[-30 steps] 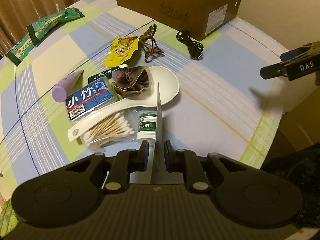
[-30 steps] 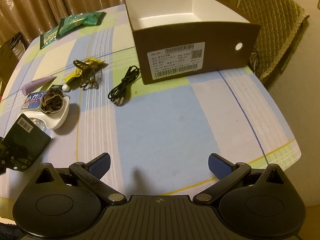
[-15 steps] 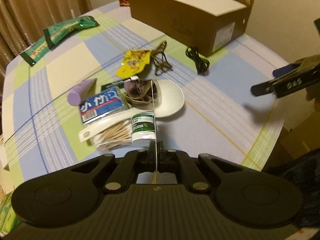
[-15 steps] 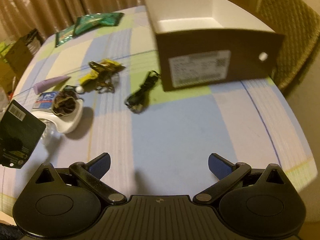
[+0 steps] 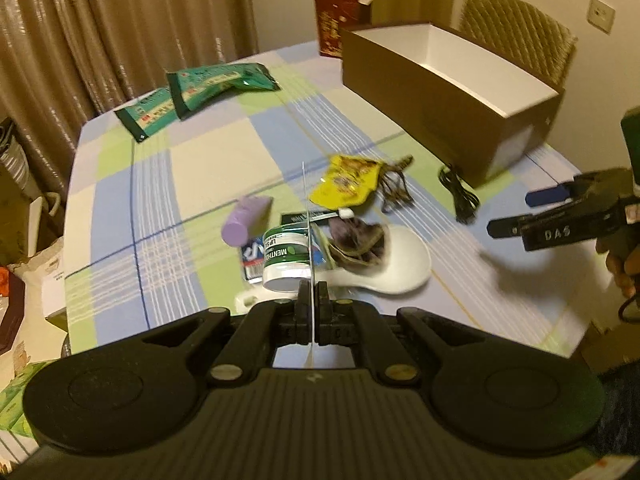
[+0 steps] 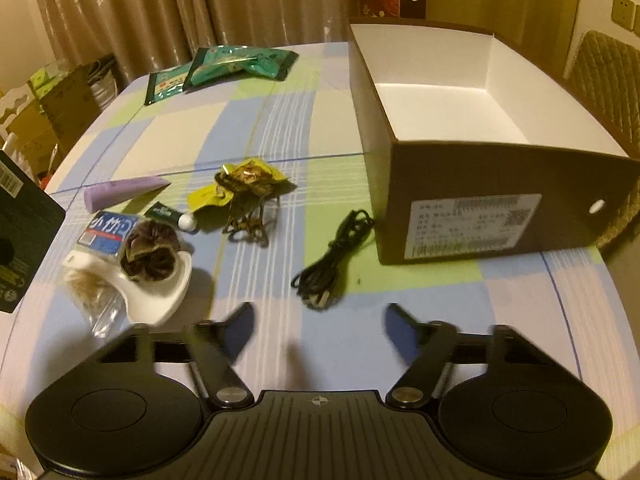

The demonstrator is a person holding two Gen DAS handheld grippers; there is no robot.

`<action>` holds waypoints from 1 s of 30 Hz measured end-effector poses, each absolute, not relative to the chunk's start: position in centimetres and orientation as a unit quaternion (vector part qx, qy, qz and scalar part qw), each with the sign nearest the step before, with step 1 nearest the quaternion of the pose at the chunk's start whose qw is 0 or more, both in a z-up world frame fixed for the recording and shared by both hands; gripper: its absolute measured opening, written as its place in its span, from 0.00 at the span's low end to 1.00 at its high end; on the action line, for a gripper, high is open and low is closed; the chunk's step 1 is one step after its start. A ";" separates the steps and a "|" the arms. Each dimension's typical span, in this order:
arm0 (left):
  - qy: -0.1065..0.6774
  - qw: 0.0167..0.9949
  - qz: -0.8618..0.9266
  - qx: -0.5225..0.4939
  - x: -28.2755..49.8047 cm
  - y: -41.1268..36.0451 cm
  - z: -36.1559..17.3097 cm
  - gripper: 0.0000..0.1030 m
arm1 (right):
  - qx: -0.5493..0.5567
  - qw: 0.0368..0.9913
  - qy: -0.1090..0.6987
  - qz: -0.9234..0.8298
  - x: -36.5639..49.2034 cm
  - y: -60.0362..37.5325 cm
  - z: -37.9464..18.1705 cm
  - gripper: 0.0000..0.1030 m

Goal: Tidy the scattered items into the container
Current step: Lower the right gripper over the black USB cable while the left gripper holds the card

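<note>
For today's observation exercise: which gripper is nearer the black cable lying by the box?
Right. The right gripper hovers just short of the black cable, jaws open around nothing. The left gripper is off beyond the white spoon, shut on a thin card.

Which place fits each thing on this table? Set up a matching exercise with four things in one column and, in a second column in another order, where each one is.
Things:
1. dark scrunchie
2. black cable
3. green snack packets
4. flat blister card

Places:
A. at the far end of the table, near the curtains
B. clamped edge-on in the left gripper
C. in the bowl of the white spoon
D. on the cloth beside the brown box

Pairs: 1-C, 2-D, 3-A, 4-B
</note>
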State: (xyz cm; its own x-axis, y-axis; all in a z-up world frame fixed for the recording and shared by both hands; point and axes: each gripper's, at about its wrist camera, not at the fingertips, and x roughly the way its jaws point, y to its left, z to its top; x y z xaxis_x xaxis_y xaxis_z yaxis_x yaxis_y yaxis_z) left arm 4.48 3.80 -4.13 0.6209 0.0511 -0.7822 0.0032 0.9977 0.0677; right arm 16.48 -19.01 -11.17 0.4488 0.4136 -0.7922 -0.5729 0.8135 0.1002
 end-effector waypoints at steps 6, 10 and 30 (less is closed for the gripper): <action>0.436 0.900 0.021 0.025 5.8 4.0 -4.1 0.00 | -0.074 0.852 0.431 0.289 18.7 -18.1 -11.7 0.45; 0.440 0.898 0.018 0.024 6.6 3.7 -4.4 0.00 | -0.069 0.848 0.441 0.285 20.1 -17.5 -12.5 0.41; 0.451 0.893 -0.012 0.013 8.5 2.4 -5.2 0.00 | -0.115 0.802 0.483 0.332 18.4 -21.4 -12.8 0.18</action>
State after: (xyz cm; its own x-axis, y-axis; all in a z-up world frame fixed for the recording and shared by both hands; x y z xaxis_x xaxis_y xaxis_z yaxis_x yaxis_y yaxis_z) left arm 8.54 2.40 -5.23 0.5938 -0.0090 -0.8046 0.0332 0.9994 0.0133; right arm 18.37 -21.44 -12.83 0.3123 0.4211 -0.8515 -0.6440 0.7528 0.1361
